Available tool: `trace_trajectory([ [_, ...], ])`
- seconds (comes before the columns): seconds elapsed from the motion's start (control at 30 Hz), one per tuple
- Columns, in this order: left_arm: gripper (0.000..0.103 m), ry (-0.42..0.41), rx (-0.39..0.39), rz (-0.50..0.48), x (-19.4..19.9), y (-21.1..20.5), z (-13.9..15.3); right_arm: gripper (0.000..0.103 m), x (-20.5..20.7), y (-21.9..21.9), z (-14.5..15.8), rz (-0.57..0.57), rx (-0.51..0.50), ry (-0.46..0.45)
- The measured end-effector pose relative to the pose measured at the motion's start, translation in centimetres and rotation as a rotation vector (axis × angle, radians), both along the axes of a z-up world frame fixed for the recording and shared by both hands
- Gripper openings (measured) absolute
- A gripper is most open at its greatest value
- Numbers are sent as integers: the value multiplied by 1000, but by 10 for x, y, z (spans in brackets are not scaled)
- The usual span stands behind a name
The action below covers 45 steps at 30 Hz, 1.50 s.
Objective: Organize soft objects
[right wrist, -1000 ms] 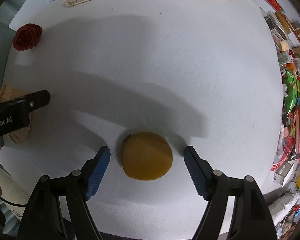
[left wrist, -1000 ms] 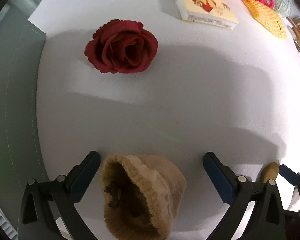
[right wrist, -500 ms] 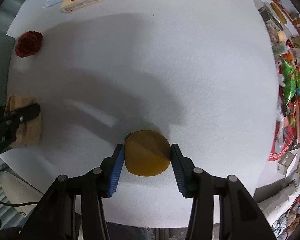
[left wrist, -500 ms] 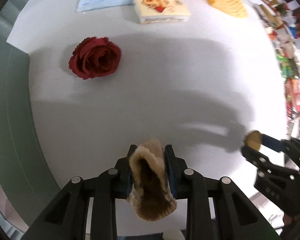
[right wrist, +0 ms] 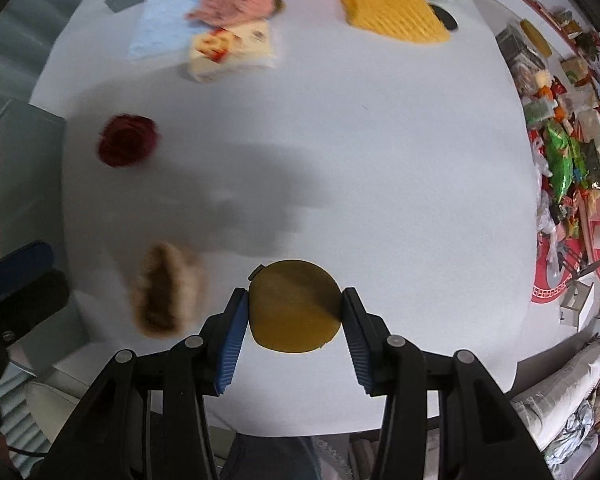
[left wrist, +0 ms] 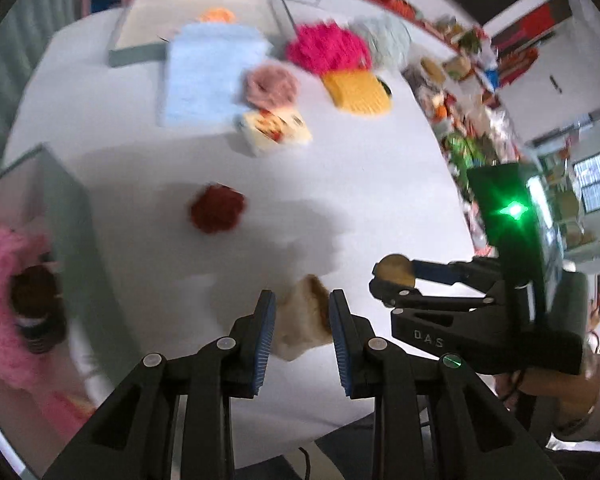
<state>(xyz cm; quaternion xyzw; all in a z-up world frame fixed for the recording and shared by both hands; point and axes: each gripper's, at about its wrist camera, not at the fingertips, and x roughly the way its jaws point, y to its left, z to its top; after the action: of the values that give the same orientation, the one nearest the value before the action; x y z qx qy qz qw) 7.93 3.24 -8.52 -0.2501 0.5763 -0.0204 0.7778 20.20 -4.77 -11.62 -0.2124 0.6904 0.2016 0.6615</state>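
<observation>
My left gripper [left wrist: 302,328] is shut on a tan knitted pouch [left wrist: 304,322], squeezed flat between its blue pads and lifted off the white table [left wrist: 340,168]. From the right wrist view the same pouch [right wrist: 166,290] hangs at lower left. My right gripper [right wrist: 294,316] is shut on a mustard-yellow round pad [right wrist: 294,306], also raised above the table; it shows beside the left gripper as the round pad [left wrist: 394,271]. A dark red fabric rose [left wrist: 218,214] lies on the table ahead, to the left.
A grey box [left wrist: 80,248] at left holds a pink fluffy item [left wrist: 4,304]. Far back lie a light blue cloth [left wrist: 204,80], a pink knit [left wrist: 270,86], a printed tissue pack [left wrist: 276,130], a magenta fluffy item [left wrist: 328,50], a yellow knit [left wrist: 358,94] and a second grey tray [left wrist: 140,46]. Clutter lines the right edge.
Both grippers closed, the left on the tan pouch and the right on the yellow pad, then rose with them. The left gripper tilted up, bringing the far table into view.
</observation>
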Motion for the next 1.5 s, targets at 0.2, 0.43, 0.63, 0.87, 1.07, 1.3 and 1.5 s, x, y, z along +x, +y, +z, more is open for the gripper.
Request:
trace_trajectory([
  [0.2, 29, -10, 22, 96, -62, 60, 19, 50, -34, 61, 14, 55, 19, -17],
  [0.43, 29, 44, 103, 215, -117, 103, 20, 50, -70, 101, 41, 144, 85, -21],
  [0.63, 29, 95, 150, 310, -156, 128, 12, 50, -93, 139, 55, 227, 143, -7],
  [0.87, 29, 134, 141, 379, -184, 146, 4, 50, -114, 174, 42, 307, 164, 34],
  [1.07, 29, 161, 138, 402, -192, 153, -4, 50, -121, 186, 39, 332, 168, 40],
  [1.3, 29, 159, 143, 421, -194, 154, -2, 50, -130, 189, 43, 357, 175, 31],
  [1.5, 29, 150, 143, 413, -193, 148, -1, 50, -132, 185, 50, 360, 186, 21],
])
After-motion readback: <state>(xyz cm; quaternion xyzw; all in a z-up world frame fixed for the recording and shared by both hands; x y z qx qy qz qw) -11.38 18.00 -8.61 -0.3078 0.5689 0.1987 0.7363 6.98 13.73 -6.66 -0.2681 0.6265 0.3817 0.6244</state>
